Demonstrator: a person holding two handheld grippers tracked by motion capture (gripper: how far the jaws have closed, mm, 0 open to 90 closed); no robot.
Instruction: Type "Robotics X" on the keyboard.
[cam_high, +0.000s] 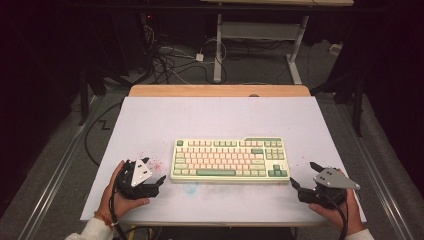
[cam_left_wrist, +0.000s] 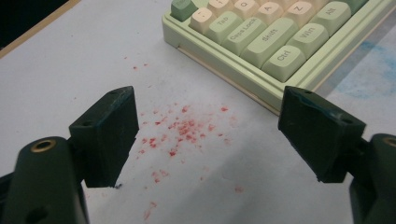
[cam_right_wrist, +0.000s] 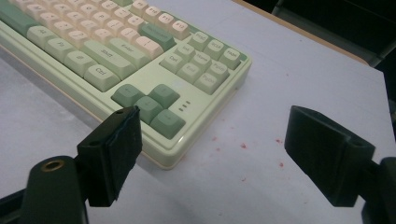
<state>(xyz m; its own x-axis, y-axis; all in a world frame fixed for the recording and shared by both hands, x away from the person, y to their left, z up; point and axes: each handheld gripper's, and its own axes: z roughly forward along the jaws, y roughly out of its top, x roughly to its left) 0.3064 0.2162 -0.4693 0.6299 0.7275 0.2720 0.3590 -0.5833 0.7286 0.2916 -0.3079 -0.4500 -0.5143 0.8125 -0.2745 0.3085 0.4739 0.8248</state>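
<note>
A pale green keyboard (cam_high: 230, 160) with cream and green keys lies flat in the middle of the white table top (cam_high: 210, 120). My left gripper (cam_high: 154, 171) rests on the table just off the keyboard's left end, held in a hand. In the left gripper view it (cam_left_wrist: 210, 100) stands open with nothing between its jaws, and the keyboard's Ctrl corner (cam_left_wrist: 261, 46) lies ahead and to the right. My right gripper (cam_high: 302, 174) sits off the keyboard's right front corner. In the right gripper view it (cam_right_wrist: 215, 116) is open and empty too, with the arrow-key corner (cam_right_wrist: 154, 107) just past its left jaw.
Red specks (cam_left_wrist: 182, 128) stain the table under the left gripper, and a faint blue smear (cam_high: 190, 188) lies in front of the keyboard. A wooden edge (cam_high: 220, 90) runs along the table's far side. Beyond it are cables (cam_high: 165, 62) on the floor and a desk's legs (cam_high: 218, 50).
</note>
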